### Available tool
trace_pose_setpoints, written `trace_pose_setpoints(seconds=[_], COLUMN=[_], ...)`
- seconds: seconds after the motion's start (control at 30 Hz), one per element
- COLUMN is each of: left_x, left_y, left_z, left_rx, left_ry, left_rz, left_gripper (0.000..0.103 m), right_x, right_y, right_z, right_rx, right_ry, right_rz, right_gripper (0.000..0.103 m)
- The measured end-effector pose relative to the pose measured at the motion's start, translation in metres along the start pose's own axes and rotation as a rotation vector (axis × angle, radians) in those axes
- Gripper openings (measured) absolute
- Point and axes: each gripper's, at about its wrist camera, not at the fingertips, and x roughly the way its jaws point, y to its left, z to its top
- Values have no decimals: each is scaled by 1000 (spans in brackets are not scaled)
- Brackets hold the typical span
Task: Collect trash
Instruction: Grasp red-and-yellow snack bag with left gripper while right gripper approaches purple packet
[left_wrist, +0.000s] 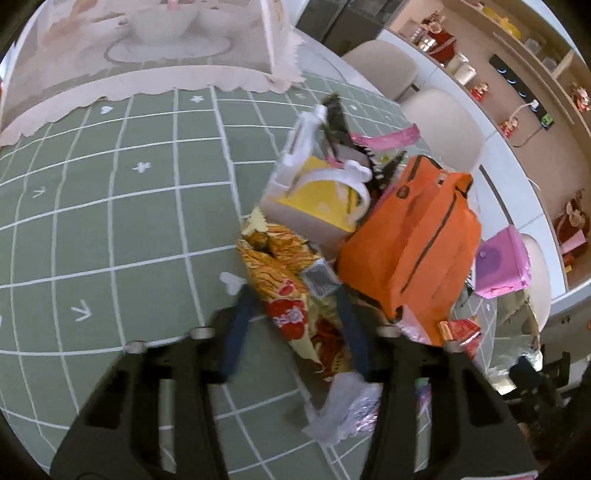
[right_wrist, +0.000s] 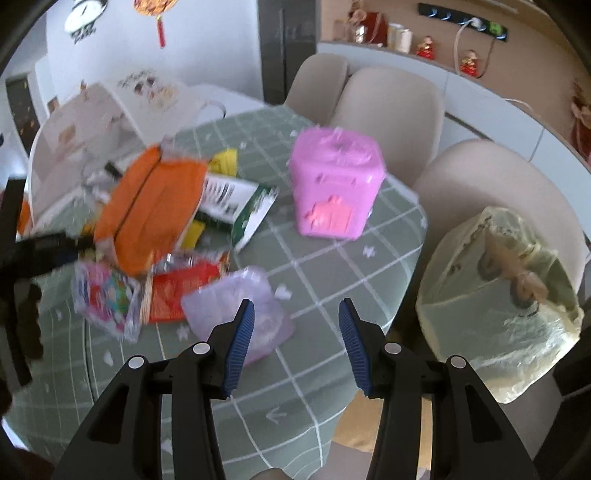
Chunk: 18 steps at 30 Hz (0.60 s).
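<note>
Left gripper (left_wrist: 295, 310) jaws astride snack wrapper (left_wrist: 284, 295) (blurred); right gripper (right_wrist: 295, 332) agape.

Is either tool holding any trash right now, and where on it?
The left tool straddles the orange-yellow snack wrapper near its middle; a firm grip cannot be told. The right tool is open, holding nothing.

A glossy crinkled snack wrapper (left_wrist: 291, 295) lies on matt checked cloth (left_wrist: 110, 221) beside a translucent plastic bag (right_wrist: 498, 295).

Motion blur smears the orange bag (right_wrist: 147, 210) and the wrappers (right_wrist: 107, 299) beside it, whose print cannot be read.
</note>
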Motion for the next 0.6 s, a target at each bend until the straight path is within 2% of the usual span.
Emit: trace_pose_setpoints(seconds=[0.03,0.2,0.4,0.6], left_x=[-3,-35,-78,-91], left_y=[-3,-9,-12,-2], left_z=[0,2,3,7], left_rx=[24,63,115,91], left_ry=[-8,-55,-113,-123], left_rz=[15,-21,-42,-36], left_gripper=[25,22,22,23], right_x=[4,21,41,52], right_y=[2,10,7,3], right_z=[-3,-4,-3,-5], right_rx=[4,54,129,212], right_ry=[13,54,73,112], right_rz=[21,109,83,107], right_gripper=[45,45,45,45])
